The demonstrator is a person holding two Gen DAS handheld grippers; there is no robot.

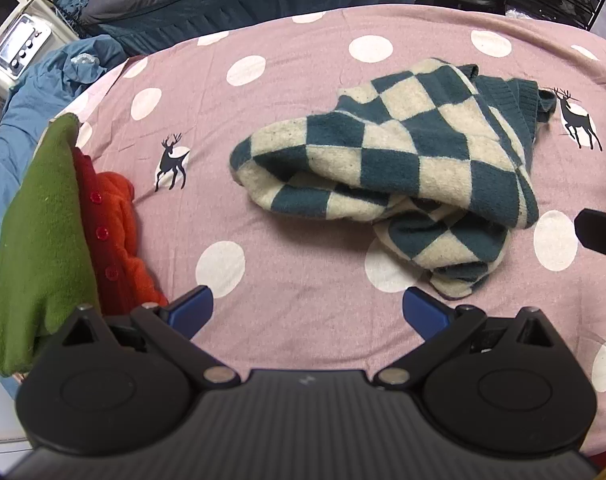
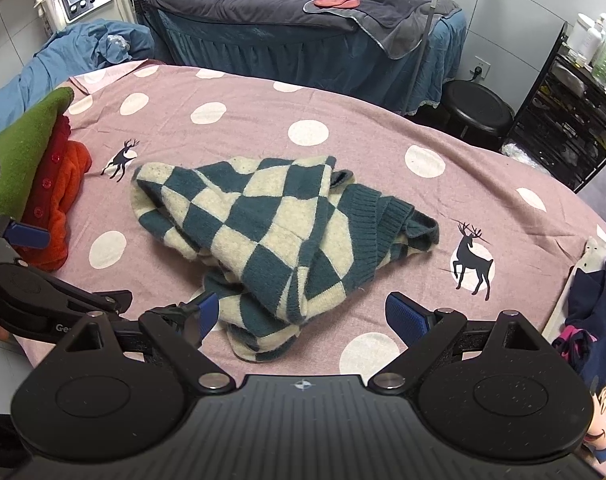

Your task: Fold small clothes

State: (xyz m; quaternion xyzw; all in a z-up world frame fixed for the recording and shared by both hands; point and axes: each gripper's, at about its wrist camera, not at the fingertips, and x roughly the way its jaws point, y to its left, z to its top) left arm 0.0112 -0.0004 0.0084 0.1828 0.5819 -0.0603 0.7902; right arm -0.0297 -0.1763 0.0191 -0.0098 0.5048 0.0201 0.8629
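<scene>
A teal-and-cream checkered sweater (image 1: 399, 152) lies crumpled on the pink polka-dot sheet (image 1: 287, 80); it also shows in the right wrist view (image 2: 263, 232). My left gripper (image 1: 307, 312) is open and empty, hovering in front of the sweater's near left side. My right gripper (image 2: 303, 316) is open and empty, its jaws spread at either side of the sweater's near hem (image 2: 259, 344), just above the sheet (image 2: 383, 128). The left gripper also appears at the left edge of the right wrist view (image 2: 27, 236).
A stack of folded green, dark red and orange clothes (image 1: 63, 232) sits at the left edge of the sheet, also in the right wrist view (image 2: 39, 168). A navy cartoon-print garment (image 2: 599, 320) lies at the right. A blue-skirted bed (image 2: 303, 20), black stool (image 2: 479, 108) and shelf rack (image 2: 575, 120) stand behind.
</scene>
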